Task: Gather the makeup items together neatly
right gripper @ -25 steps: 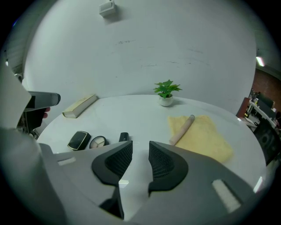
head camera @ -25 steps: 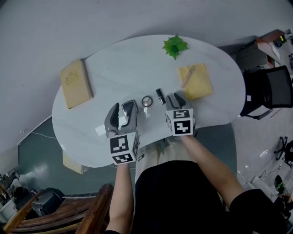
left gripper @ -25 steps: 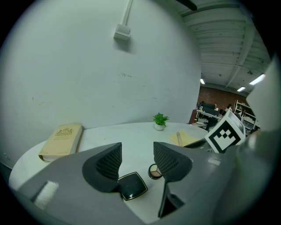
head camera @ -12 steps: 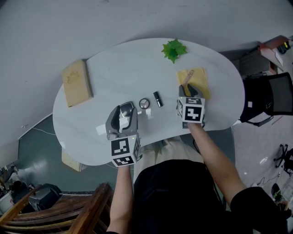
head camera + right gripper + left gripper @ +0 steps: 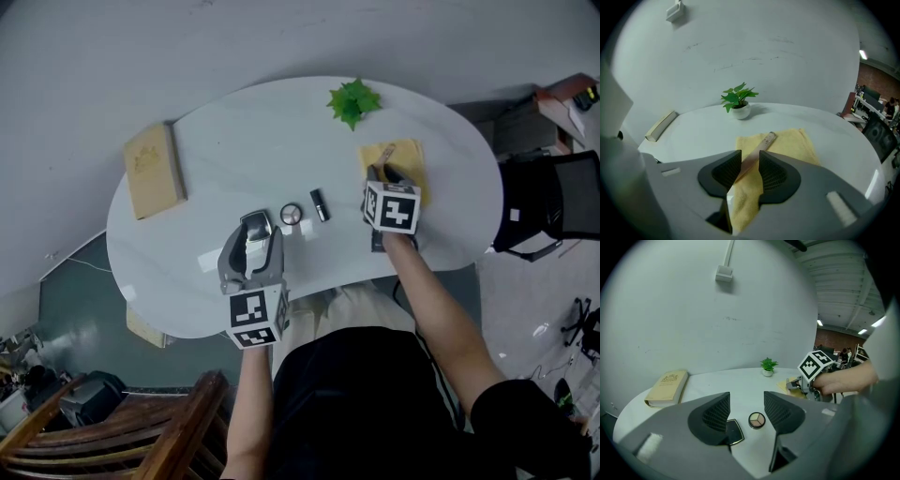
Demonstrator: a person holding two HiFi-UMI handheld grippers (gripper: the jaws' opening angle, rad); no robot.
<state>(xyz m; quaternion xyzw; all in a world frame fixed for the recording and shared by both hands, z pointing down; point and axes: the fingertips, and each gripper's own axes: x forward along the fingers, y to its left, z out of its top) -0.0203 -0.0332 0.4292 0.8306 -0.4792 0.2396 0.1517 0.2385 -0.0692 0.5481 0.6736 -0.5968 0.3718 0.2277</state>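
White oval table [image 5: 216, 159], plain wall behind. The stick [image 5: 765, 140] lies on a yellow cloth [image 5: 797, 145] at the right end, well apart from the other makeup near centre: compact [image 5: 733, 432], round palette [image 5: 756, 420], black tube [image 5: 320, 204]. R gripper [image 5: 750, 161] is nearer. Its jaws are part open and astride the stick's near end, not seen pressing it. The stick's long axis runs away from the jaws, slanting right. L gripper [image 5: 746, 401] is open and empty, w/ the compact just by its left jaw.
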